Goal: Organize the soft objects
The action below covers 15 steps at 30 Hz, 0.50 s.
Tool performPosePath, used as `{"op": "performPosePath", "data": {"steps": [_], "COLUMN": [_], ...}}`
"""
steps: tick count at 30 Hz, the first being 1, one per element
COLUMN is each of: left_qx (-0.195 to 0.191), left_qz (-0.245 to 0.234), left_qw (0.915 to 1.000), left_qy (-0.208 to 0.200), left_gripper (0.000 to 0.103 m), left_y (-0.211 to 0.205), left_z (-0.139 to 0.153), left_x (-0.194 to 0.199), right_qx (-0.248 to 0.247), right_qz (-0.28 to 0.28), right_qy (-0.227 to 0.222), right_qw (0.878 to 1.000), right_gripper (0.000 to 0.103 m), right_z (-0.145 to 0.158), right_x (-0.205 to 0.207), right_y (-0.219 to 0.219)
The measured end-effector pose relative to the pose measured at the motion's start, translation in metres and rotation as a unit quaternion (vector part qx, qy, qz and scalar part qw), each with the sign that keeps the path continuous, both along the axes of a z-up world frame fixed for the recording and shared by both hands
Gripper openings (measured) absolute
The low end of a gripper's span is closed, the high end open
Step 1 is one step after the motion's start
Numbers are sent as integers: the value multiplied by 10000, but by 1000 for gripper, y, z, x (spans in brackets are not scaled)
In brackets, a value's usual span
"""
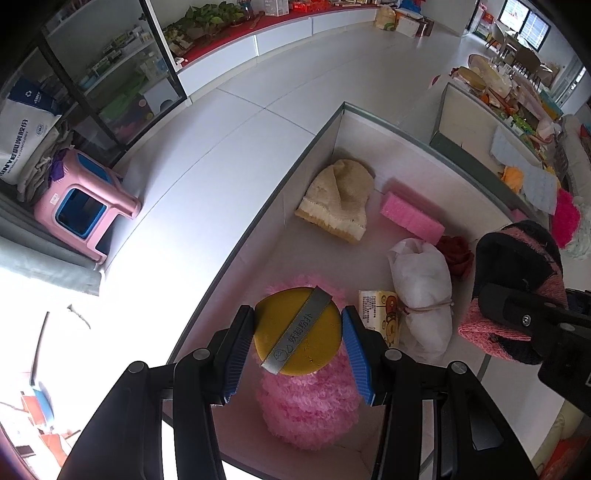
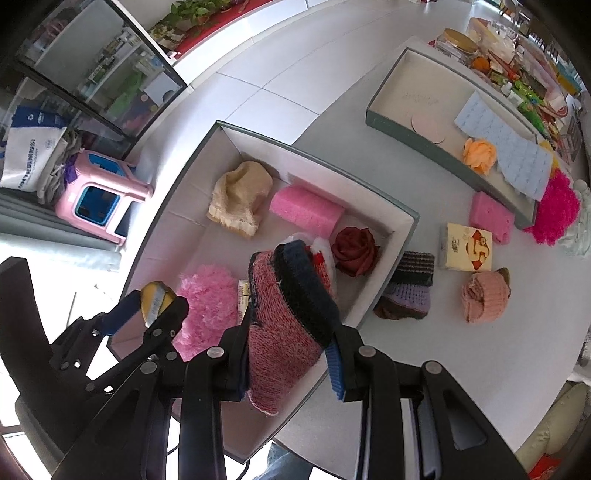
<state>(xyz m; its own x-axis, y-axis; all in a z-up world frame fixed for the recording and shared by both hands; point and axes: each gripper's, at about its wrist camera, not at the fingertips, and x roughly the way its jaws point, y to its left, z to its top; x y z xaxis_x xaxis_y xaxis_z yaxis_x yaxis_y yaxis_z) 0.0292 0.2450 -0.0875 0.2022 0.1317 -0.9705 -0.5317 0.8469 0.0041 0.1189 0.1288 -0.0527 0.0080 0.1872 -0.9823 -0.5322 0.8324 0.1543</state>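
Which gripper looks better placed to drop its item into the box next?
Left, probably. The left gripper holds the yellow puff directly over the box, above the pink fluff. The right gripper holds its knit item nearer the box's edge.

Pink stool (image 1: 83,208) beside white sack (image 1: 24,136), glass-fronted cabinet (image 1: 110,70), potted plants (image 1: 210,18) behind.

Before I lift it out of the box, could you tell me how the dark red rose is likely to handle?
The rose looks light: a layered bloom with no stem showing. Its petals would probably crush or shift under firm fingers, so a gentle pinch seems wise. It lies loose against the box wall, and its rounded shape suggests it may roll if nudged.
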Motion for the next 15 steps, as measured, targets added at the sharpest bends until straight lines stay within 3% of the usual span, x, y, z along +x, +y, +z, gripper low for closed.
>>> {"op": "performPosePath", "data": {"steps": [15], "left_qx": [-37], "left_qz": [-71], "left_qw": [9998], "left_qy": [184], "left_gripper": [50], "left_y": [-1], "left_z": [-13], "left_x": [2], "right_qx": [-283], "right_qz": [132], "right_qy": [98], "right_qw": [9995], "right_gripper": [36], "right_z": [-21], "right_x": [2], "right_y": [10]}}
